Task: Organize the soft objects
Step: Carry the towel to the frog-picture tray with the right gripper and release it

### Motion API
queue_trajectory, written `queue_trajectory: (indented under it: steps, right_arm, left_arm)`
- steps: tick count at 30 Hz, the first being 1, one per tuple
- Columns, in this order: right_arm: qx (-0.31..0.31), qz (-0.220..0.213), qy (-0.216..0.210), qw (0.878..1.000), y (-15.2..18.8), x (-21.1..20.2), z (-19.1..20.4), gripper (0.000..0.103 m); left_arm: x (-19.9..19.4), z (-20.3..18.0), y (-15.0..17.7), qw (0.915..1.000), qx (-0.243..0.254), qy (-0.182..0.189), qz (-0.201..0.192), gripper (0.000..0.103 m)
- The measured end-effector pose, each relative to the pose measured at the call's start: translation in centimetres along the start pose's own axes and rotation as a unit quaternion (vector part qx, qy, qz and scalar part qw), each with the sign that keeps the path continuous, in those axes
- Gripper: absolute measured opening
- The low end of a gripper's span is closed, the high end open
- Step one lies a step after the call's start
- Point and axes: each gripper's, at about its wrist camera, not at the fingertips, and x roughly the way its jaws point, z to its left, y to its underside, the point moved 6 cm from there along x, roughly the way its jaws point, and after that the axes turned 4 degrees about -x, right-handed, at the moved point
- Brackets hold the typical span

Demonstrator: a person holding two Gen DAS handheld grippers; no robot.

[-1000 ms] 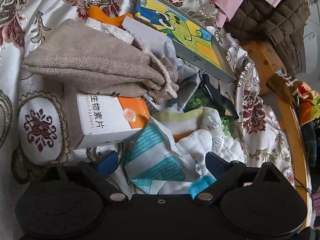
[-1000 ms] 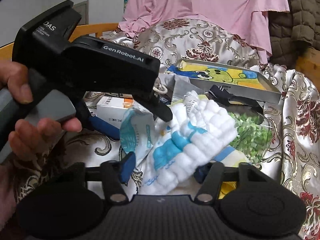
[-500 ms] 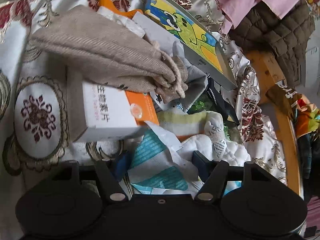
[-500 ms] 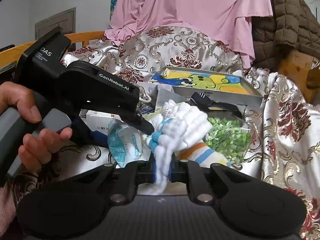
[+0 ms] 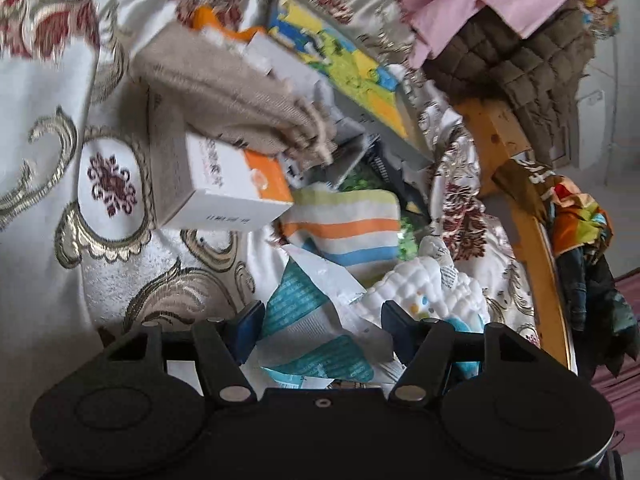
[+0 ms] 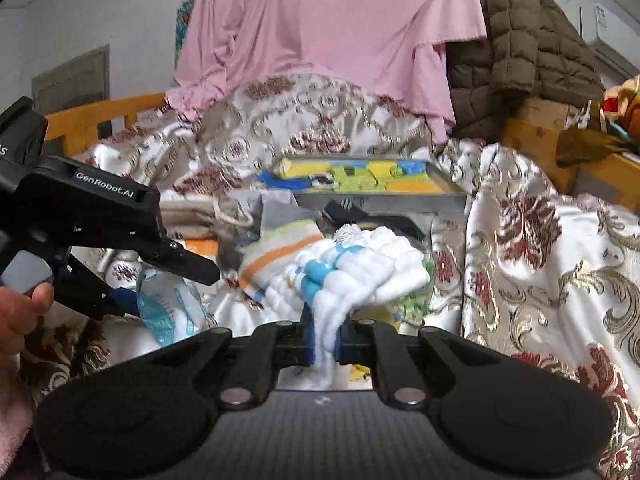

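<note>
My right gripper (image 6: 325, 340) is shut on a white quilted cloth with blue dots (image 6: 360, 268) and holds it lifted above the pile. The same cloth (image 5: 424, 288) shows by the right finger in the left wrist view. My left gripper (image 5: 320, 320) is open, its fingers either side of a crumpled white and teal plastic packet (image 5: 312, 332); it also shows in the right wrist view (image 6: 132, 292). A striped sock (image 5: 352, 224) lies just beyond. A beige drawstring pouch (image 5: 224, 100) lies on a white and orange tablet box (image 5: 224, 184).
A colourful cartoon box (image 6: 360, 176) lies at the back of the pile on the patterned satin bedspread (image 6: 540, 260). A bag of green bits (image 6: 412, 304) sits under the cloth. Pink fabric (image 6: 328, 32) and a brown quilted jacket (image 6: 520, 52) hang behind. Wooden bed rail (image 5: 520, 208) runs on the right.
My right gripper has closed on the quilted cloth and lifted it off the pile, uncovering the striped sock. My left gripper has stayed open and shifted over the packet.
</note>
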Motion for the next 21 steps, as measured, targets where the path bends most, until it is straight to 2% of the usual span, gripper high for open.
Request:
queue_trajectory:
  steps: [4, 9, 16, 21]
  right_arm:
    - [-0.013, -0.038, -0.002, 0.999, -1.2, -1.8, 0.1, 0.009]
    - [-0.012, -0.070, 0.001, 0.997, -4.1, -3.8, -0.8, 0.009]
    - [-0.009, -0.085, 0.000, 0.996, -8.6, -3.7, -3.3, 0.009]
    - [0.009, -0.084, -0.017, 0.996, -11.3, -2.1, -5.4, 0.010]
  left_arm:
    - [-1.7, -1.8, -0.2, 0.9986, 0.042, 0.011, -0.029, 0.066]
    - [-3.7, -4.8, -1.6, 0.9954, 0.068, 0.045, -0.050, 0.066]
    - [-3.8, -9.4, -6.1, 0.9897, 0.107, 0.071, -0.064, 0.066]
    - [-2.6, -11.4, -9.5, 0.9873, 0.111, 0.085, -0.074, 0.066]
